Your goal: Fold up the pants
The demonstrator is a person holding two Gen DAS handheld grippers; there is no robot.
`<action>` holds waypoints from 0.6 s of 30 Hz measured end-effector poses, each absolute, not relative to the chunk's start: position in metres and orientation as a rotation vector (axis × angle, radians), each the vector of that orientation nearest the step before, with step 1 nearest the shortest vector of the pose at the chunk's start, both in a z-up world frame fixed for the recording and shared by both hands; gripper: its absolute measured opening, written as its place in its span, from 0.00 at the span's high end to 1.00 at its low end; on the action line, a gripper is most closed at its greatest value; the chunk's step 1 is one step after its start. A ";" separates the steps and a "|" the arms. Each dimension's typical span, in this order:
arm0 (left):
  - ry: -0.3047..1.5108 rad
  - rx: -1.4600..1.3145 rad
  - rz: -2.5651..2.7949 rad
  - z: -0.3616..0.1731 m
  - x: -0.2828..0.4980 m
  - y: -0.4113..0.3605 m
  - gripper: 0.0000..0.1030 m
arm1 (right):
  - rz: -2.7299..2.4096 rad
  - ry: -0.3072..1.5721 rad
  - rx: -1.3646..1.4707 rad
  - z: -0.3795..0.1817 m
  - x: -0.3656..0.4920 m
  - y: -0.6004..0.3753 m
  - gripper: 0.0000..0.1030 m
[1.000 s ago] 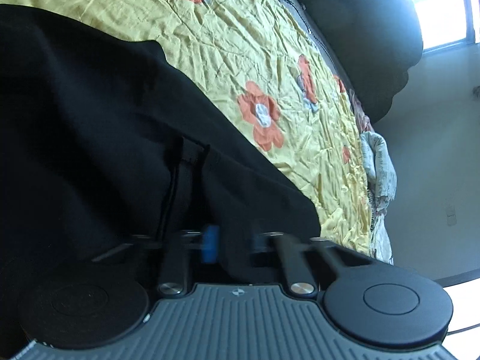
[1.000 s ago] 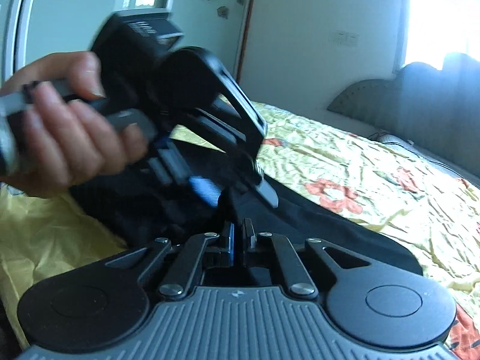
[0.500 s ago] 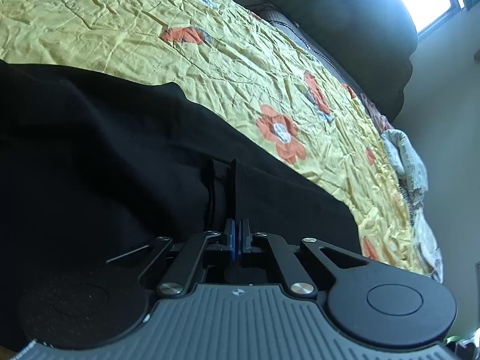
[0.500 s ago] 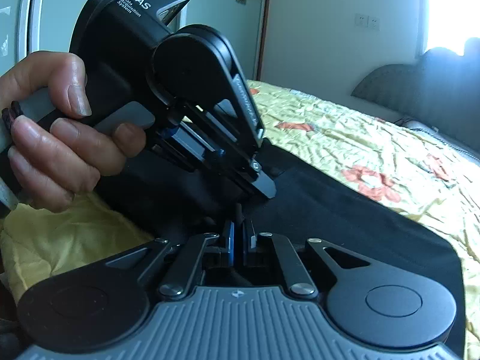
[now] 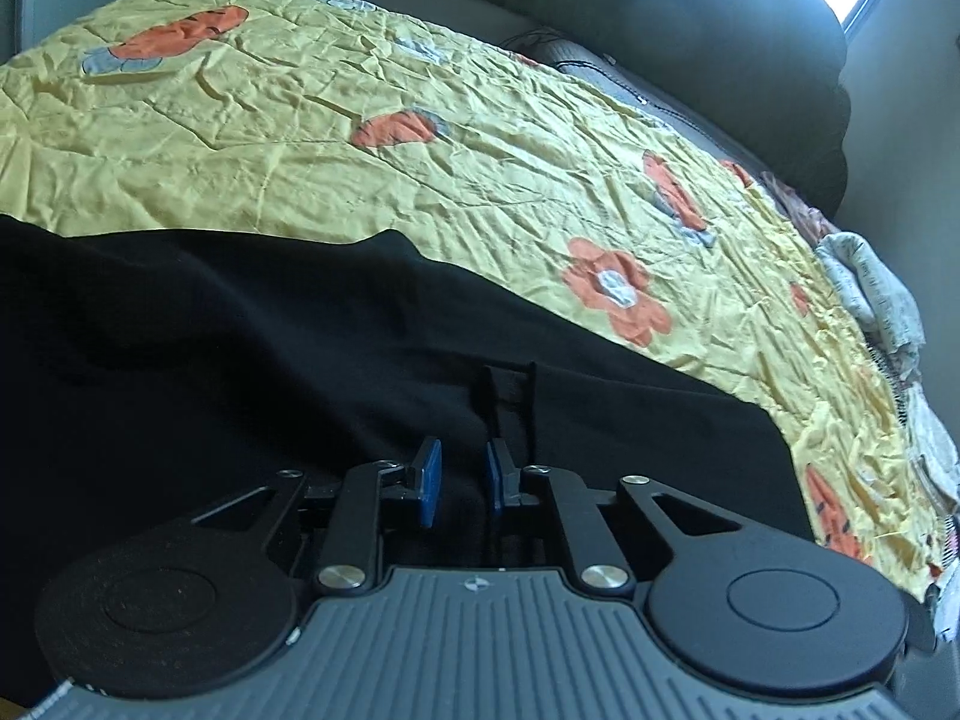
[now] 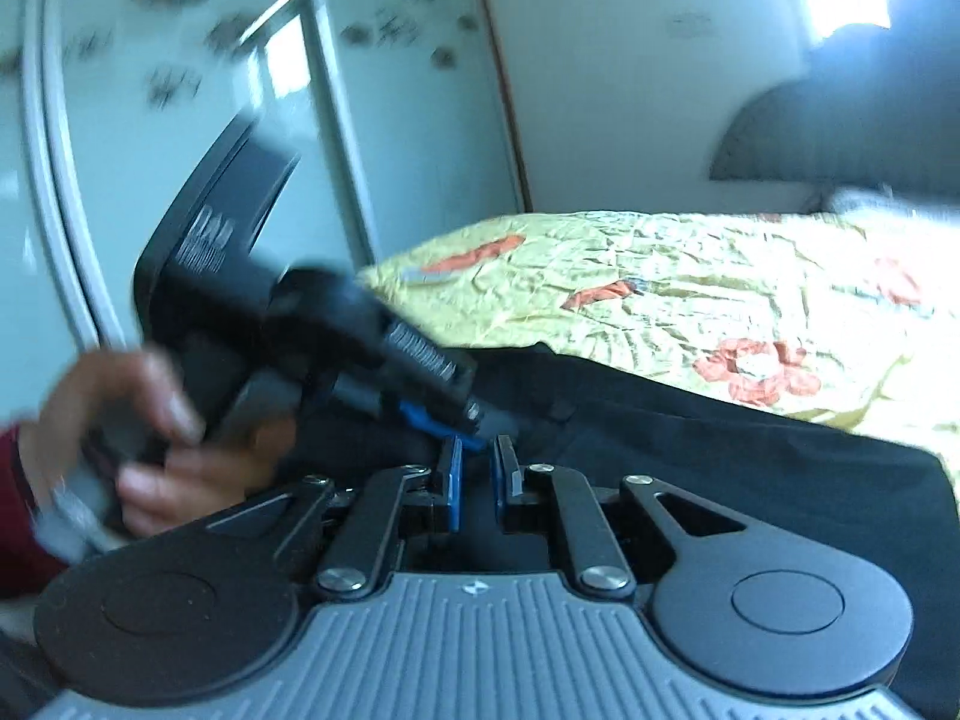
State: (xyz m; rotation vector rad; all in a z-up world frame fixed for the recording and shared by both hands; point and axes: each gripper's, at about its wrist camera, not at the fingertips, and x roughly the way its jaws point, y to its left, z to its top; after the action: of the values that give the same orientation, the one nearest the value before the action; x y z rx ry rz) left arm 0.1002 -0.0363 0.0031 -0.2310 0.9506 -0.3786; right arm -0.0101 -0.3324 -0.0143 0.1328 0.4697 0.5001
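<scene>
Black pants (image 5: 252, 360) lie spread on the yellow flowered bedspread (image 5: 372, 138), filling the lower left of the left wrist view. A belt loop (image 5: 510, 396) sits just ahead of my left gripper (image 5: 462, 480), which is open with a small gap, its blue pads low over the cloth. In the right wrist view the pants (image 6: 720, 456) run across the bed. My right gripper (image 6: 480, 474) is open with a narrow gap over the cloth. The left gripper (image 6: 444, 414), held by a hand (image 6: 150, 438), is blurred just in front of it.
A dark headboard (image 5: 690, 18) and a pillow (image 5: 600, 60) stand at the far end of the bed. Crumpled patterned cloth (image 5: 876, 294) lies at the bed's right edge. A pale wardrobe with sliding doors (image 6: 180, 90) stands behind the left hand.
Both grippers were shut on the pants half a second ago and have opened, letting go. The left gripper has tilted down lower over the cloth; the right view has swung and blurred.
</scene>
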 end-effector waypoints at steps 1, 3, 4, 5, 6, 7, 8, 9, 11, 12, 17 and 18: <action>0.948 -0.219 -0.374 0.003 0.100 -0.037 0.79 | 0.481 0.479 0.158 -0.016 -0.008 -0.334 0.89; 0.936 -0.188 -0.360 0.004 0.098 -0.037 0.77 | 0.437 0.507 0.190 -0.022 0.001 -0.337 0.89; 0.930 -0.176 -0.355 0.004 0.097 -0.037 0.75 | 0.415 0.527 0.200 -0.027 0.005 -0.336 0.89; 0.925 -0.165 -0.351 0.005 0.097 -0.037 0.72 | 0.391 0.555 0.204 -0.029 0.010 -0.335 0.89; 0.922 -0.158 -0.350 0.005 0.096 -0.036 0.70 | 0.371 0.586 0.202 -0.035 0.013 -0.332 0.89; 0.920 -0.150 -0.350 0.005 0.096 -0.036 0.69 | 0.359 0.619 0.194 -0.041 0.017 -0.329 0.89; 0.918 -0.142 -0.350 0.005 0.096 -0.036 0.67 | 0.359 0.643 0.186 -0.048 0.018 -0.332 0.89; 0.916 -0.133 -0.349 0.005 0.096 -0.035 0.67 | 0.363 0.644 0.176 -0.053 0.020 -0.327 0.89; 0.913 -0.129 -0.348 0.005 0.095 -0.033 0.66 | 0.357 0.631 0.156 -0.050 0.016 -0.322 0.89; 0.914 -0.133 -0.350 0.005 0.095 -0.032 0.66 | 0.353 0.618 0.149 -0.051 0.011 -0.319 0.88; 0.907 -0.114 -0.368 0.006 0.092 -0.028 0.64 | 0.363 0.640 0.097 -0.052 0.019 -0.310 0.74; 0.897 -0.087 -0.373 0.007 0.089 -0.029 0.63 | 0.358 0.634 0.067 -0.052 0.019 -0.307 0.74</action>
State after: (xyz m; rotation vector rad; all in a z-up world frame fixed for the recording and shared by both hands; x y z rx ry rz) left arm 0.0890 -0.0289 0.0073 -0.0868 0.8971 -0.3728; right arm 0.0188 -0.3066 -0.0524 0.0670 0.6345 0.3580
